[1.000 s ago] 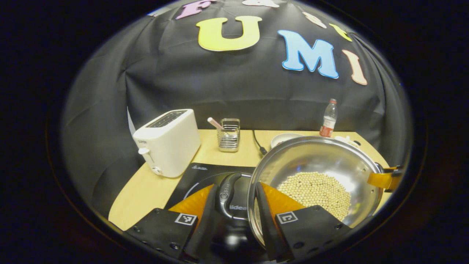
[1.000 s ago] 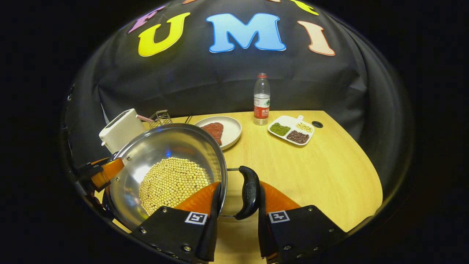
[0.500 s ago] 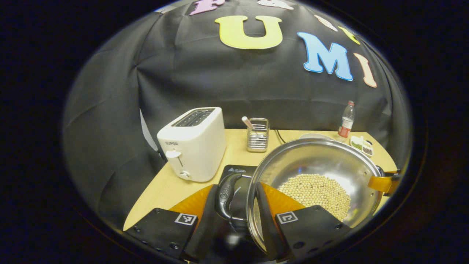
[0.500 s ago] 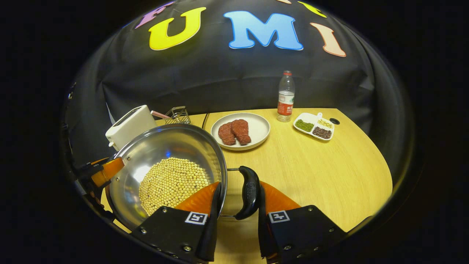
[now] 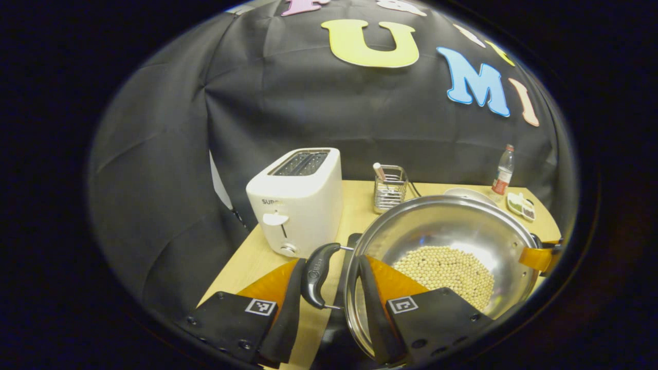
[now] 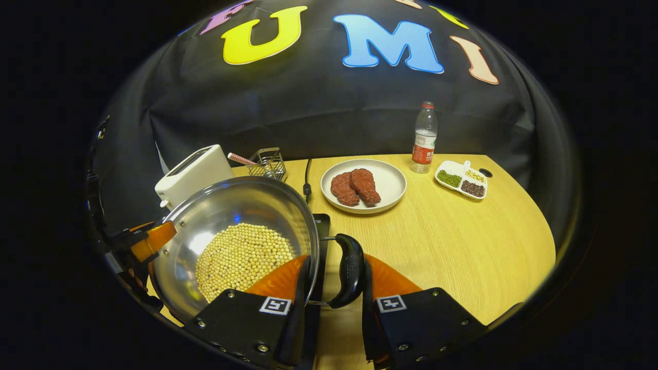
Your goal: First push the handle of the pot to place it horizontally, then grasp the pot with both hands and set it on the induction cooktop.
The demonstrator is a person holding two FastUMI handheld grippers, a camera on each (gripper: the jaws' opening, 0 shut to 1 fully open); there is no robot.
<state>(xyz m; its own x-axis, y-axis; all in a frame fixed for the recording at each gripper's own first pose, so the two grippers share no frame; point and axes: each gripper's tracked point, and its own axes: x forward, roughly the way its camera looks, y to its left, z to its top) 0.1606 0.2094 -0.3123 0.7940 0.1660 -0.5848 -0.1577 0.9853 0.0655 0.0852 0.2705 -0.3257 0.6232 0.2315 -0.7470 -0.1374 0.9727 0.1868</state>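
A steel pot (image 5: 452,231) with pale beans (image 5: 444,270) in it is held between my two grippers. My left gripper (image 5: 329,267) is shut on its black left handle (image 5: 316,275), one finger outside the handle and the other inside the rim. My right gripper (image 6: 336,262) is shut the same way on the right handle (image 6: 350,270). The pot (image 6: 231,216) sits over the black induction cooktop (image 6: 322,226), whose edge (image 5: 354,239) shows beside the rim. I cannot tell whether the pot touches it.
A white toaster (image 5: 298,200) stands close on the pot's left, with a wire holder (image 5: 389,187) behind. On the wooden table (image 6: 462,246) are a plate of meat (image 6: 363,185), a bottle (image 6: 424,139), a divided dish (image 6: 461,178) and a cable (image 6: 307,180).
Both grippers carried the pot leftward toward the toaster. The cooktop, earlier open to the pot's left, now lies mostly under it. Both grips are unchanged.
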